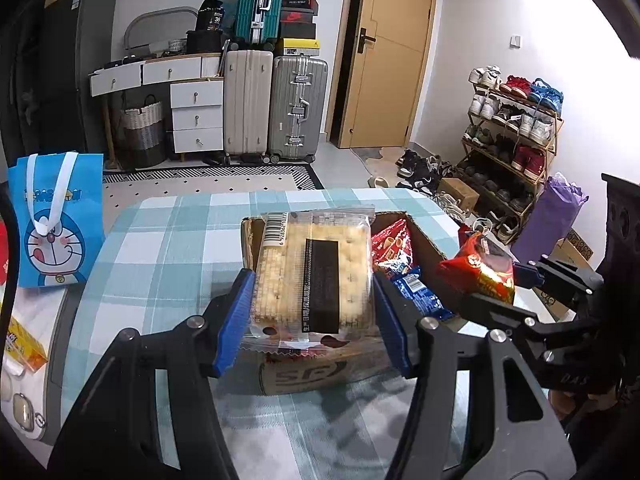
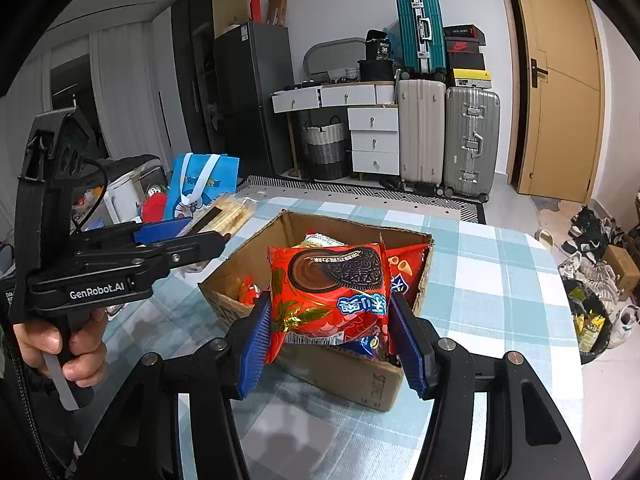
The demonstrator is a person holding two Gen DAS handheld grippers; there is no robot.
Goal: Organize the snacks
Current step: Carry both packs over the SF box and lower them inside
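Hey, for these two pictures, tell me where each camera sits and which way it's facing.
Left wrist: on the left gripper, looking forward and down over the cracker pack it holds, above the box; the right gripper shows at right with the Oreo bag.
Right wrist: on the right gripper, looking over the Oreo bag and box; the left gripper and a hand show at left.
Shared: box, checked table, suitcases, door.

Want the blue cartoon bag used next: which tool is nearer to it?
Left. The left tool, holding the cracker pack, is on the blue cartoon bag's side; the right tool, holding the red Oreo pack, is farther.
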